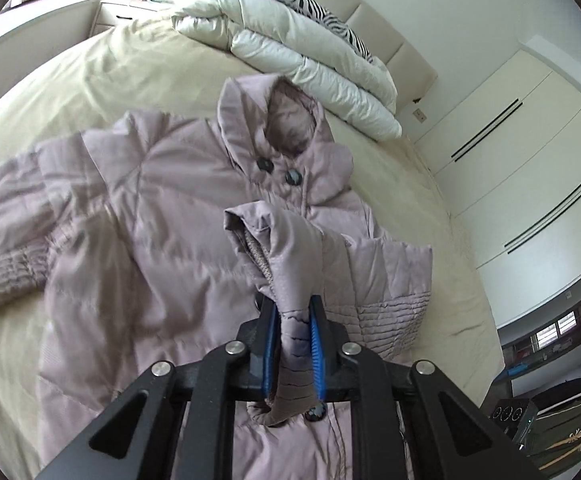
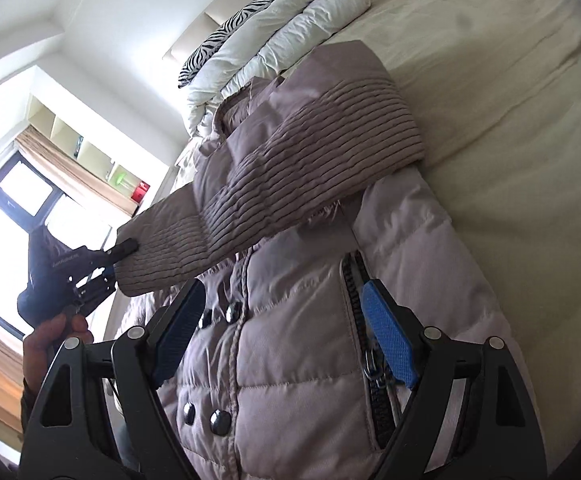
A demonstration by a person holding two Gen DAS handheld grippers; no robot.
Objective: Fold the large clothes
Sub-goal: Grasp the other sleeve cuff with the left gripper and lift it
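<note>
A mauve padded hooded coat (image 1: 162, 208) lies face up on the bed, hood toward the headboard. My left gripper (image 1: 293, 312) is shut on the coat's sleeve cuff (image 1: 286, 248) and holds it lifted above the coat's front. In the right wrist view the same sleeve (image 2: 290, 168) stretches across the coat (image 2: 302, 360), with the left gripper (image 2: 124, 249) pinching its ribbed end at the left. My right gripper (image 2: 286, 300) is open and empty, its jaws wide apart just above the coat's front, near the snaps and a zipped pocket (image 2: 356, 304).
The bed has a cream sheet (image 1: 102, 68). A folded white duvet (image 1: 302, 60) with a zebra-print pillow lies by the headboard. White wardrobes (image 1: 522, 152) stand at the right, a nightstand (image 1: 130, 10) at the far left. A window (image 2: 6, 208) shows beyond the bed.
</note>
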